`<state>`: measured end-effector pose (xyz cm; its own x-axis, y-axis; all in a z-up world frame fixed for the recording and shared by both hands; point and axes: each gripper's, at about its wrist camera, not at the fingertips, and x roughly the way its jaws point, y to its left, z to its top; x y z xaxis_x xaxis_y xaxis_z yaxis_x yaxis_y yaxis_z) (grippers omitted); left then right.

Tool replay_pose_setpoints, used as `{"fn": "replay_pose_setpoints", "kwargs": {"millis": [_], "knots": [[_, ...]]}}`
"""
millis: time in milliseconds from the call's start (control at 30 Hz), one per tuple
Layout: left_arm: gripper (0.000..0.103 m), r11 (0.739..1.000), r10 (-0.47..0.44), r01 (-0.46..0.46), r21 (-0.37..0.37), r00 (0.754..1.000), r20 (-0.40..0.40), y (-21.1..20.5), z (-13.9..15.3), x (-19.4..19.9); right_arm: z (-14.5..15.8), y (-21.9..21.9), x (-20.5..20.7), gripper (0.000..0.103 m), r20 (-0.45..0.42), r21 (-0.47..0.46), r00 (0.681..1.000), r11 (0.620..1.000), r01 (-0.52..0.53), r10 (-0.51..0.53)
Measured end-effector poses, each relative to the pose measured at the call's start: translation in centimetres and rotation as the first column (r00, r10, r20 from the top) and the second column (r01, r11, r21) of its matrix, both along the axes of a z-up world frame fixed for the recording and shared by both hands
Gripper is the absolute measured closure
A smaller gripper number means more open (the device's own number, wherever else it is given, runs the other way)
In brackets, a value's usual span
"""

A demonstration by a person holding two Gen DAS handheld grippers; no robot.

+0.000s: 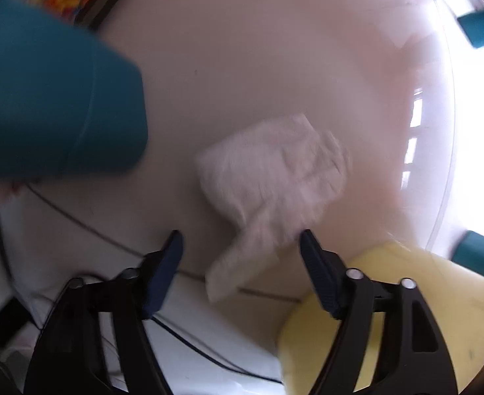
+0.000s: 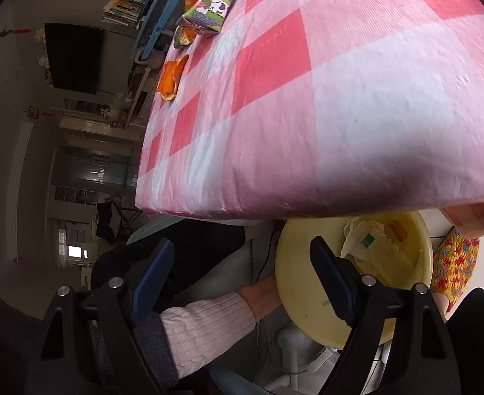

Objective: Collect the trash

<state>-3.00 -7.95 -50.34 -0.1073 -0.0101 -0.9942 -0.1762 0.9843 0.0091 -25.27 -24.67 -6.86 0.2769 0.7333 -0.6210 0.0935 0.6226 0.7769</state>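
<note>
In the left wrist view a crumpled white tissue (image 1: 271, 177) is blurred, in mid-air just ahead of my open left gripper (image 1: 242, 240) and not touching its fingers. The rim of the yellow basin (image 1: 383, 299) shows at lower right. In the right wrist view my right gripper (image 2: 242, 250) is open and empty, below the table's front edge. The yellow basin (image 2: 308, 283) holds white wrappers (image 2: 370, 243) and an orange scrap. Orange peels (image 2: 171, 77) and a milk carton (image 2: 214, 1) lie at the far left of the red-and-white checked tablecloth (image 2: 340, 98).
A teal chair leg (image 1: 61, 112) stands close on the left, with more teal legs at right. Cables (image 1: 189, 345) run across the white floor. A crocheted cushion (image 2: 452, 263) sits right of the basin. A sleeved arm (image 2: 209, 322) reaches toward the basin.
</note>
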Motion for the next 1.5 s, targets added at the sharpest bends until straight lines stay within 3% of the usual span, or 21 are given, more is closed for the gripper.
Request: {"fn": "replay_pose_setpoints", "kwargs": {"millis": [100,200,300,333,367,433,667,767,867,1000,1167,1267,1400,1433,1500], "knots": [[0.016,0.999,-0.036,0.036,0.019,0.999,0.018,-0.8,-0.1,1.1,-0.1,-0.1,0.0,0.022,-0.005,0.005,1.0,1.0,-0.004,0.004],[0.021,0.998,-0.062,0.061,0.025,0.997,0.049,-1.8,0.4,1.5,-0.3,-0.2,0.1,0.022,-0.01,0.01,1.0,1.0,-0.003,0.003],[0.059,0.991,-0.132,0.13,0.033,0.986,0.1,-3.2,1.9,1.3,0.2,0.2,0.3,0.022,0.0,0.014,1.0,1.0,-0.009,0.009],[0.086,0.987,-0.159,0.158,0.026,0.982,0.101,-3.7,2.3,1.2,0.2,0.5,0.3,0.022,0.008,0.014,1.0,1.0,-0.013,0.013],[0.09,0.985,-0.173,0.173,0.002,0.981,0.083,-4.2,2.4,1.2,0.5,0.6,0.3,0.022,0.017,0.013,1.0,1.0,-0.017,0.017],[0.092,0.985,-0.164,0.166,-0.042,0.985,0.054,-4.2,2.7,0.7,1.1,1.0,0.3,0.022,0.038,0.005,0.999,1.0,-0.022,0.022],[0.093,0.993,-0.113,0.112,-0.028,0.993,-0.045,-2.6,6.9,-4.1,2.9,0.8,-0.1,0.022,0.116,-0.015,0.993,1.0,0.003,-0.001],[0.093,0.999,0.02,-0.023,-0.032,0.996,-0.081,-1.5,9.7,-7.1,3.7,1.0,-0.3,0.022,0.164,-0.025,0.987,1.0,0.01,-0.006],[0.093,0.988,0.134,-0.142,-0.064,0.984,-0.117,-1.3,12.3,-9.9,4.3,1.3,-0.5,0.022,0.207,-0.063,0.978,0.998,0.012,0.002],[0.093,0.961,0.218,-0.255,-0.111,0.938,-0.27,-1.4,14.2,-12.5,4.3,1.8,-0.6,0.022,0.233,-0.106,0.972,0.994,0.014,0.011],[0.093,0.956,0.209,-0.266,-0.121,0.913,-0.351,-2.5,16.9,-15.0,3.2,4.0,-0.4,0.022,0.198,-0.183,0.975,0.981,-0.065,0.102],[0.093,0.951,0.213,-0.277,-0.134,0.908,-0.362,-1.7,18.2,-14.3,3.1,5.4,-0.6,0.022,0.198,-0.207,0.967,0.971,-0.117,0.159],[0.093,0.967,0.161,-0.215,-0.138,0.932,-0.324,-1.8,20.0,-14.2,2.5,7.9,0.6,0.022,0.173,-0.202,0.958,0.96,-0.194,0.23],[0.093,0.971,0.142,-0.195,-0.141,0.938,-0.315,-1.6,19.0,-12.2,2.2,8.6,0.7,0.022,0.172,-0.216,0.951,0.952,-0.219,0.258],[0.093,0.975,0.106,-0.155,-0.16,0.955,-0.277,-1.6,19.0,-14.2,1.8,10.4,0.8,0.022,0.164,-0.255,0.935,0.929,-0.268,0.314]]}}
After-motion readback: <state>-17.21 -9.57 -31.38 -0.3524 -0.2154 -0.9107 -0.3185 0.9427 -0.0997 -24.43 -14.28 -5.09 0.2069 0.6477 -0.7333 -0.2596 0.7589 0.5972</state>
